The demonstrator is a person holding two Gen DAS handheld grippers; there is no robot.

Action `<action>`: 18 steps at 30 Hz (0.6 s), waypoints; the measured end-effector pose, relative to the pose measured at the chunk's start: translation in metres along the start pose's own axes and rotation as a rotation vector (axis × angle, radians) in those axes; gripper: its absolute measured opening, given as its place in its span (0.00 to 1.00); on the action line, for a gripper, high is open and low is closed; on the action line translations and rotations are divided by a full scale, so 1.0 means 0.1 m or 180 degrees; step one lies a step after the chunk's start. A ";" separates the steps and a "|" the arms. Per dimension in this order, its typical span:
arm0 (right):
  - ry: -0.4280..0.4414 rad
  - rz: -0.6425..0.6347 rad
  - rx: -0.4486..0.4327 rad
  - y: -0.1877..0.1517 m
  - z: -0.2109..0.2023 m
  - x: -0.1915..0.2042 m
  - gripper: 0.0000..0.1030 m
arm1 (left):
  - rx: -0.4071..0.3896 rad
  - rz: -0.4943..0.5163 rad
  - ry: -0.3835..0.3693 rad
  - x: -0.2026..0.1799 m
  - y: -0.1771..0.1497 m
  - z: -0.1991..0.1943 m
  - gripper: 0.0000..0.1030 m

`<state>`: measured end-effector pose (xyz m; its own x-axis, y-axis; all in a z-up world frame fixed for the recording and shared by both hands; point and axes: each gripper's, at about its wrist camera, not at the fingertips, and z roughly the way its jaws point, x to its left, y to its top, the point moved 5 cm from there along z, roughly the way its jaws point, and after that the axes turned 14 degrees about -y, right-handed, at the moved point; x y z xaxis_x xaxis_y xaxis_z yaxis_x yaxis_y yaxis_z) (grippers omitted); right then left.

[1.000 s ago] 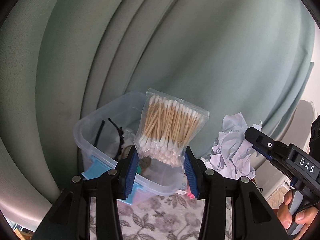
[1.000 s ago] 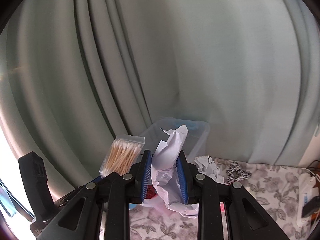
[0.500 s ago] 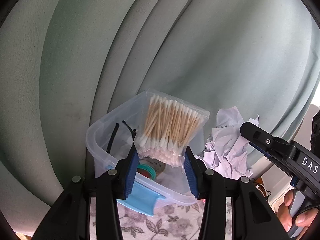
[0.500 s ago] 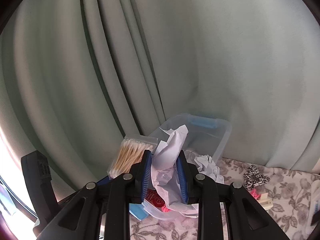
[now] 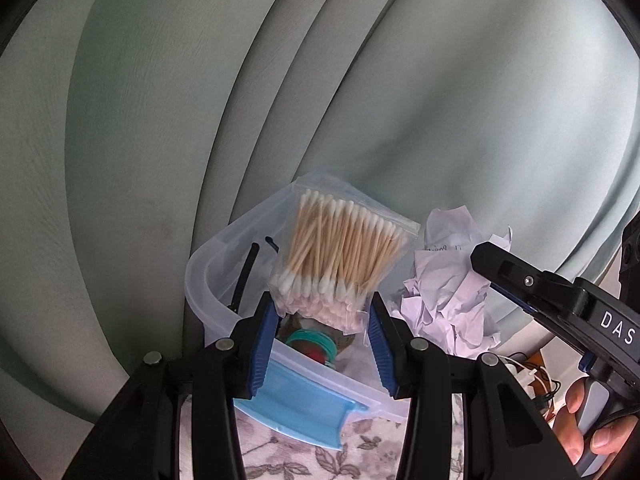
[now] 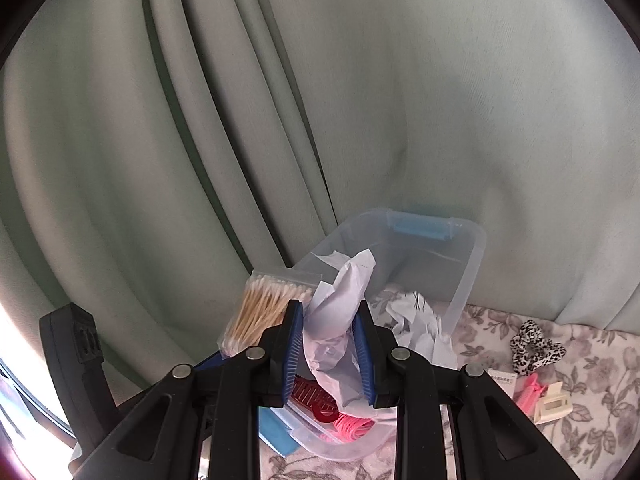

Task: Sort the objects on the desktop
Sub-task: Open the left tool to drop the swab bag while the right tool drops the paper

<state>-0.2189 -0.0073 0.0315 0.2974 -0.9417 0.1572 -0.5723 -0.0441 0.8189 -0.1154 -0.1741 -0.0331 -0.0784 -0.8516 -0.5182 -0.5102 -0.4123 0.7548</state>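
My left gripper (image 5: 323, 342) is shut on a clear bag of cotton swabs (image 5: 340, 256), held above a clear plastic bin (image 5: 208, 280) with a blue handle that holds small items. The bag also shows in the right wrist view (image 6: 264, 308). My right gripper (image 6: 327, 356) is shut on crumpled white paper (image 6: 336, 312), which also shows in the left wrist view (image 5: 448, 304), held above a near clear bin (image 6: 344, 444) with red and pink items. A second clear bin (image 6: 472, 268) behind it holds crumpled paper.
Green curtains (image 6: 280, 100) hang close behind the bins. On the floral tablecloth (image 6: 592, 400) at the right lie a leopard scrunchie (image 6: 534, 346), a pink clip (image 6: 530, 396) and a small white item (image 6: 554, 404).
Both grippers have moved forward and higher over the bins with their loads still held. The bins now sit lower and nearer in both views.
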 end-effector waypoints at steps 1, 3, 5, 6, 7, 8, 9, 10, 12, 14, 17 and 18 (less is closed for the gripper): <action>0.0005 -0.0007 0.0013 0.00 0.03 0.01 0.27 | 0.0008 -0.0005 0.0009 0.02 0.00 0.01 0.45; 0.0013 -0.0022 0.0030 -0.12 0.00 0.07 0.27 | 0.0026 -0.0009 0.0018 0.04 -0.01 0.04 0.45; 0.0026 -0.0032 0.0073 -0.15 0.06 0.08 0.27 | 0.0047 -0.0013 0.0028 0.06 -0.02 0.07 0.45; 0.0030 -0.0039 0.0095 -0.17 0.08 0.09 0.27 | 0.0056 -0.0015 0.0030 0.07 -0.02 0.08 0.45; 0.0035 -0.0048 0.0117 -0.18 0.10 0.11 0.27 | 0.0061 -0.0017 0.0030 0.08 -0.03 0.09 0.45; 0.0039 -0.0056 0.0139 -0.19 0.12 0.12 0.27 | 0.0062 -0.0014 0.0032 0.08 -0.02 0.10 0.45; 0.0041 -0.0062 0.0156 -0.21 0.16 0.11 0.27 | 0.0062 -0.0011 0.0034 0.09 -0.02 0.11 0.45; 0.0044 -0.0067 0.0173 -0.24 0.20 0.10 0.27 | 0.0063 -0.0007 0.0035 0.09 -0.02 0.11 0.45; 0.0048 -0.0078 0.0206 -0.29 0.29 0.07 0.27 | 0.0067 0.0000 0.0042 0.10 -0.01 0.12 0.45; 0.0049 -0.0090 0.0244 -0.32 0.32 0.10 0.27 | 0.0080 0.0009 0.0049 0.11 0.00 0.15 0.45; 0.0066 -0.0101 0.0289 -0.35 0.39 0.13 0.25 | 0.0099 0.0029 0.0061 0.12 0.01 0.18 0.45; 0.0075 -0.0111 0.0294 -0.36 0.42 0.15 0.25 | 0.0105 0.0033 0.0065 0.13 0.01 0.19 0.45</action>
<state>-0.2258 -0.0340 -0.0185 0.3357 -0.9310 0.1435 -0.6291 -0.1082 0.7698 -0.1331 -0.1793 -0.0464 -0.0666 -0.8624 -0.5018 -0.5373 -0.3928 0.7463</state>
